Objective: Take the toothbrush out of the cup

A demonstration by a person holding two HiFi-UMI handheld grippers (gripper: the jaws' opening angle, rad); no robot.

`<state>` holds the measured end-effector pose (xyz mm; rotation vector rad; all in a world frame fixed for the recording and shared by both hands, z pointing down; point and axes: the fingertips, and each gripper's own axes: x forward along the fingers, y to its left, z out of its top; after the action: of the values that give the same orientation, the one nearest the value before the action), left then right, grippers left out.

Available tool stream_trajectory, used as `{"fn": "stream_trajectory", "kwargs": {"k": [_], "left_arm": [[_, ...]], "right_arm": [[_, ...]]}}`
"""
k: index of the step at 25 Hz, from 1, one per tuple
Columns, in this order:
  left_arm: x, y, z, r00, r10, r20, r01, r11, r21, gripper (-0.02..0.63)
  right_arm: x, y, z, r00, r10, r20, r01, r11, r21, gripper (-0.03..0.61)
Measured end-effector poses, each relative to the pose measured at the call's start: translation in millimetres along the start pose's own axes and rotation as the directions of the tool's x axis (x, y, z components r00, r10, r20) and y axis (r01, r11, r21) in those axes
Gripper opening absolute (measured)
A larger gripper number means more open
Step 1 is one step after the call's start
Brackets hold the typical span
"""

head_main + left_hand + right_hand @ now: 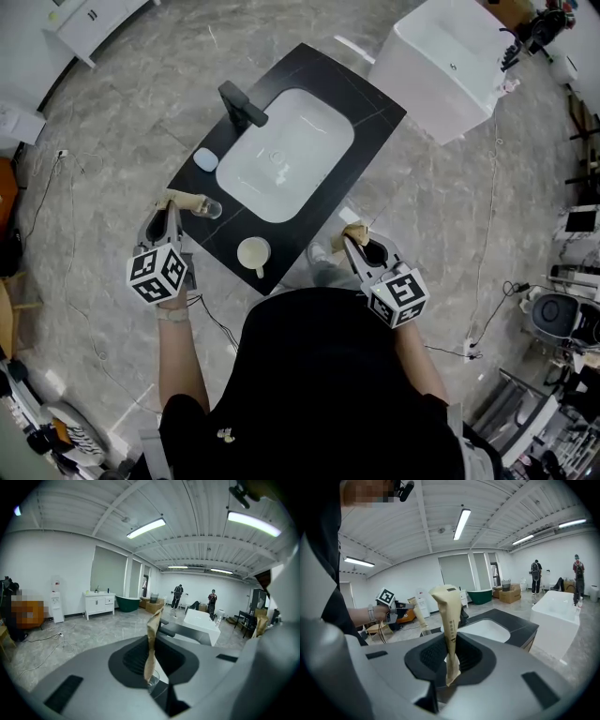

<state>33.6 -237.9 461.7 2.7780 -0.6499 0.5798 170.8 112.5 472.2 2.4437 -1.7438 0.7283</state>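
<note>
I counted two tools, two cups, one basin [314,127], one faucet [240,105] and one small pale blue piece [205,159], all at one black bench [367,108].

One cup was a clear glass cup [211,208], the other a cream mug [253,252]. My left tool [187,201] was clenched on the rim of the glass cup. In the left gripper view the glass [153,680] showed right at the lower end of the taped jaws. In the head view this cup hung at the left edge of the bench, near the pale blue piece. My right tool [355,234] was clenched with nothing between its jaws. It was beyond the right front edge of the bench, over the floor [122,122].

The cream mug stood very near the front edge of the bench, between my two tools and apart from both. The basin took the middle of the bench, so only narrow black strips were free around it. The faucet stood at the far left side of the basin.

The floor was open on all sides of the bench. One white tub [427,103] stood near the far right corner with a gap between, and cables [488,225] lay on the floor further out.

The toothbrush I could not make out in any view, so I cannot tell where it lay relative to my tools.
</note>
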Motion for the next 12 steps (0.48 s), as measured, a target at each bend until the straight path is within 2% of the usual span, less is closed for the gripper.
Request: {"fn": "stream_trajectory", "kwargs": {"k": [12], "left_arm": [[-70, -7, 52, 0.988, 0.056, 0.142, -0.055, 0.998, -0.011, 0.051]], "right_arm": [[31, 20, 9, 0.989, 0.148, -0.003, -0.148, 0.988, -0.04, 0.054]]}}
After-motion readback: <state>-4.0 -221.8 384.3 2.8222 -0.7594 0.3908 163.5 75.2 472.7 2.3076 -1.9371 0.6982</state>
